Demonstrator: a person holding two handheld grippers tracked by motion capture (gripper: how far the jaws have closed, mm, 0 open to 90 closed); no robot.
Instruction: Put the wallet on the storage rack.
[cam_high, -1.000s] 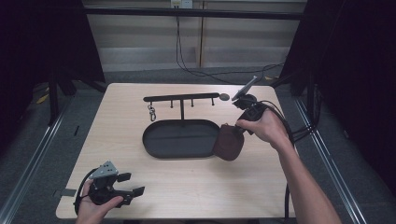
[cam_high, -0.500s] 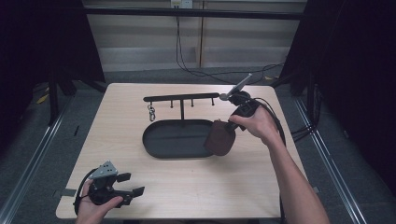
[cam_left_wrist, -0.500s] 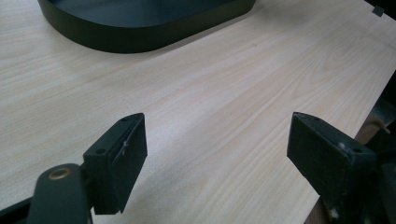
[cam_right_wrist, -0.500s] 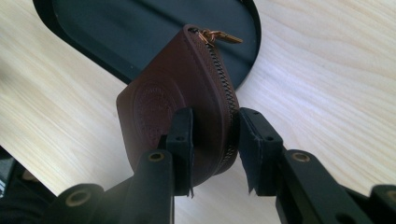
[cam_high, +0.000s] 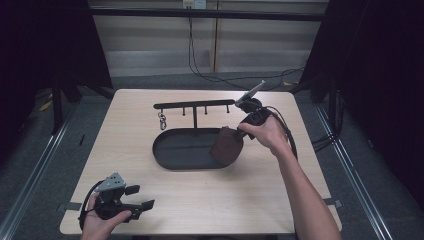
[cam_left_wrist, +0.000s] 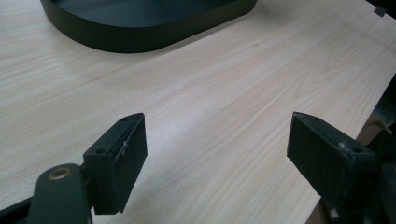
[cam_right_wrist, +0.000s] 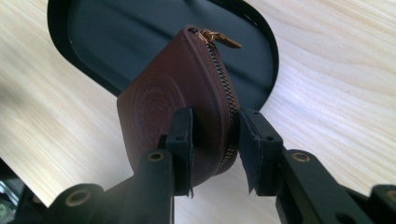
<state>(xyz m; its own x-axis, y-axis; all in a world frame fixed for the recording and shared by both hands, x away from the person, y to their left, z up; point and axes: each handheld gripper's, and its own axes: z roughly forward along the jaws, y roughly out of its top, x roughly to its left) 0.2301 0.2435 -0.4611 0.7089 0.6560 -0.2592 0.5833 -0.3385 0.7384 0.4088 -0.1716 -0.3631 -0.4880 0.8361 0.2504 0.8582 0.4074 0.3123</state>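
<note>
A brown leather zip pouch (cam_high: 226, 144) (cam_right_wrist: 182, 98) hangs over the right end of the black oval tray (cam_high: 175, 152) (cam_right_wrist: 121, 42). My right gripper (cam_high: 239, 134) (cam_right_wrist: 214, 149) is shut on it, pads pressing both faces just below the brass zipper pull (cam_right_wrist: 219, 38). A black hook rack (cam_high: 194, 105) stands behind the tray with a metal key ring (cam_high: 162, 120) hanging at its left. At the table's front left my left gripper (cam_high: 142, 199) (cam_left_wrist: 217, 149) rests low over bare wood, jaws open and empty; the tray's rim (cam_left_wrist: 140, 39) lies ahead of it.
The light wooden table (cam_high: 150, 200) has its front edge right under my left hand. Cables (cam_high: 295, 145) trail off the right side from the right gripper. Dark curtains and metal floor rails flank the table.
My right gripper has carried the pouch leftward and slightly down, from the tray's right edge to over its right end. The left gripper has stayed put.
</note>
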